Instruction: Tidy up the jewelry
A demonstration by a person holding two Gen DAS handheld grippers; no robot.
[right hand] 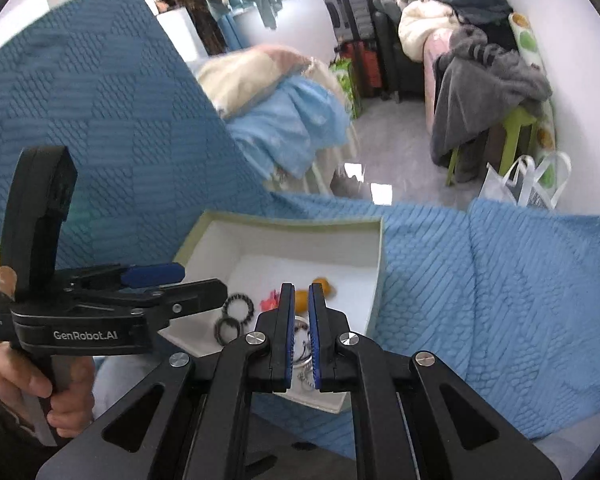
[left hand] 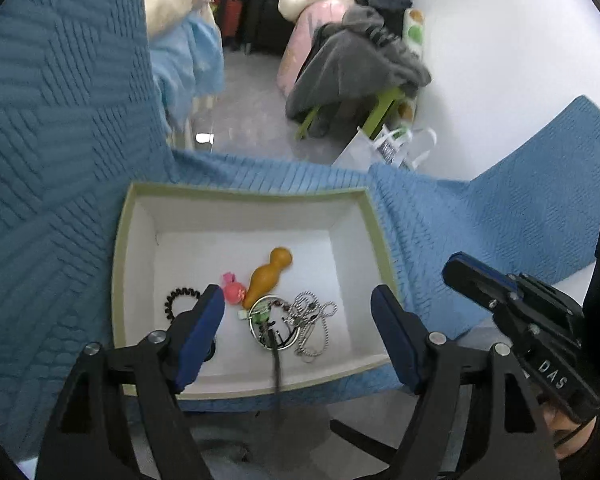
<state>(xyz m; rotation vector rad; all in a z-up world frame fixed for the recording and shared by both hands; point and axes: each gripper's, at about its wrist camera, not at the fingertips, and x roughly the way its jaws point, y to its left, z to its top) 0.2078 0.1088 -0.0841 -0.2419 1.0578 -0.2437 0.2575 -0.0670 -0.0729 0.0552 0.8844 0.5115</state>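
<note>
- Left claw point(left hand: 298, 336) released above the box point(left hand: 244, 194); right claw point(right hand: 300, 336) clenched, empty.
- Inside the box: gourd point(left hand: 269, 276), silver chain point(left hand: 312, 320), black hair tie point(left hand: 180, 300).

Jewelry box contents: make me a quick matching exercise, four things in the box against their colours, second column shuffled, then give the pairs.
Column one:
1. gourd-shaped charm
2. spiral hair tie
3. ball chain
4. round bead charm

Column two:
A. silver
B. pink
C. orange-brown
D. black

Pairs: 1-C, 2-D, 3-A, 4-B. All four lie on the floor of the white box.
</note>
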